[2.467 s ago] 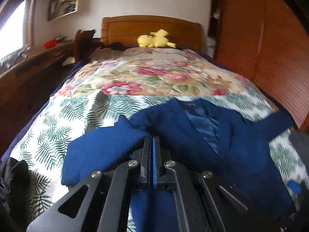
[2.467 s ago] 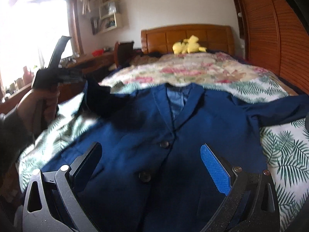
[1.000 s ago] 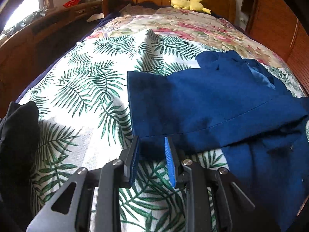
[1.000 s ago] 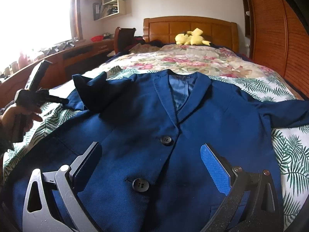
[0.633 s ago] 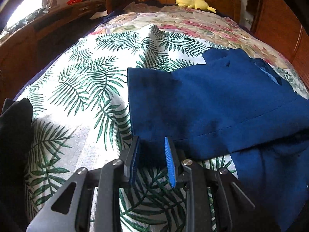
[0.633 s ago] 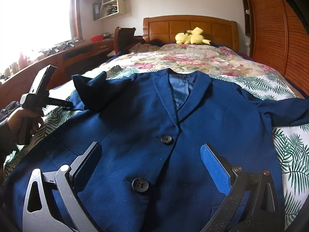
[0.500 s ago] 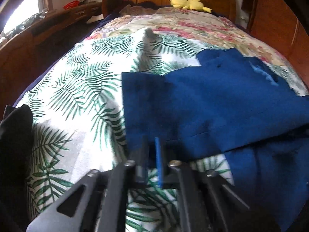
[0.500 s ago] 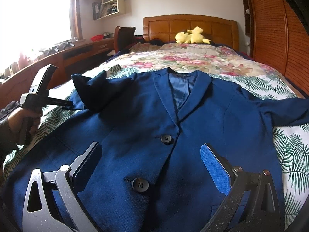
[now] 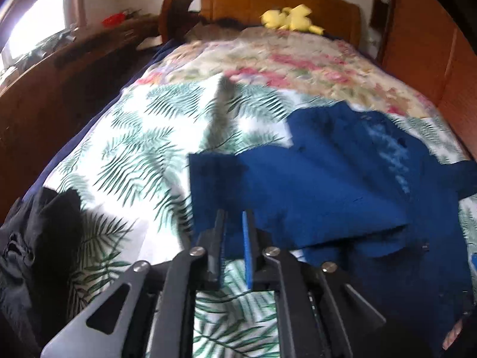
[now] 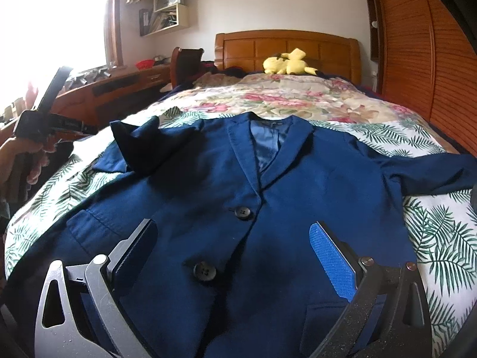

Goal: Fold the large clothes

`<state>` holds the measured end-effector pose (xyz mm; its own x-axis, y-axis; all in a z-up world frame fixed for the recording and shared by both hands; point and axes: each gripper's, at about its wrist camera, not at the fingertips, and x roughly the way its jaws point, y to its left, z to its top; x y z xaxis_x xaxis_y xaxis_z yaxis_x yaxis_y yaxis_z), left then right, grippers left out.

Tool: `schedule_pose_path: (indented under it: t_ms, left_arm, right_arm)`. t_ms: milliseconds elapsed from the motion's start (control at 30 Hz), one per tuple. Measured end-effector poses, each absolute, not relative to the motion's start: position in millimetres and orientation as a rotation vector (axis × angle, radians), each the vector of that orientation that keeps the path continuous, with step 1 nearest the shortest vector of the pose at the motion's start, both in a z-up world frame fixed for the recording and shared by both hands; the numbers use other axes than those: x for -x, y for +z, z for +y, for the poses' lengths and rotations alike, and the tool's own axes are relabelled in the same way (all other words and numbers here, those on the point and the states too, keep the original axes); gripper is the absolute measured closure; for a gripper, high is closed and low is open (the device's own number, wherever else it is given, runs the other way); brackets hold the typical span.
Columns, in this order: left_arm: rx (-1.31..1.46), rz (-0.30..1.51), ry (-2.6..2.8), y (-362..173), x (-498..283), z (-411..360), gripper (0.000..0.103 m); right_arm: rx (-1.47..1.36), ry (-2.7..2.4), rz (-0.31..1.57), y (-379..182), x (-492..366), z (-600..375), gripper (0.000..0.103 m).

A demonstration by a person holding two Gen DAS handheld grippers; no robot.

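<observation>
A navy blue jacket (image 10: 292, 185) lies face up on the bed, buttoned, collar toward the headboard. Its left sleeve (image 9: 286, 191) is folded in over the chest, the cuff (image 10: 134, 140) standing up a little. My left gripper (image 9: 234, 215) hovers at the sleeve's near edge. Its jaws are opening to a narrow gap. Blue cloth shows through the gap, but the pads do not press on it. In the right wrist view a hand holds the left gripper (image 10: 91, 129) just short of the cuff. My right gripper (image 10: 232, 225) stands wide open over the jacket's lower front, gripping nothing.
The bed has a fern-print sheet (image 9: 125, 161) and a floral quilt (image 10: 283, 95), with a yellow plush toy (image 10: 286, 65) by the wooden headboard (image 10: 286, 44). Dark clothing (image 9: 38, 238) lies at the near left edge. A desk (image 10: 119, 83) runs along the left, a wooden wardrobe (image 10: 423, 59) along the right.
My left gripper closed at the sleeve's edge, then rose and parted its jaws slightly, leaving the sleeve folded over the jacket. The right gripper has stayed where it was.
</observation>
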<state>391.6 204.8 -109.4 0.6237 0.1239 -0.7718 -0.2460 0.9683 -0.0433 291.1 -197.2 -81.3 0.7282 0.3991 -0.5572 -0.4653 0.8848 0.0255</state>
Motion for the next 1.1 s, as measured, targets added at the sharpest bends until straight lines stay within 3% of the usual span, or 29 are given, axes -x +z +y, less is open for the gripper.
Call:
schedule_pose_path:
  t_ms: [333,733,1000,1100]
  left_arm:
    - [0.245,1.003,0.241,-173,-396,233,0.086]
    - [0.242,0.998,0.266,-182,-425,240,0.083]
    - [0.181,1.017,0.283,-186,-435,234,0.084]
    - [0.229,1.004,0.242,-188,-432,241,0.091]
  right_arm:
    - [0.134,0.49,0.601,-85,-294,-193,0.0]
    - [0.131,0.503,0.615,-87,-298,-191,0.0]
    - [0.125,0.507,0.62,-88,-298,-190,0.0]
    - [0.126,0.507,0.622,-88,-298,-190,0.0]
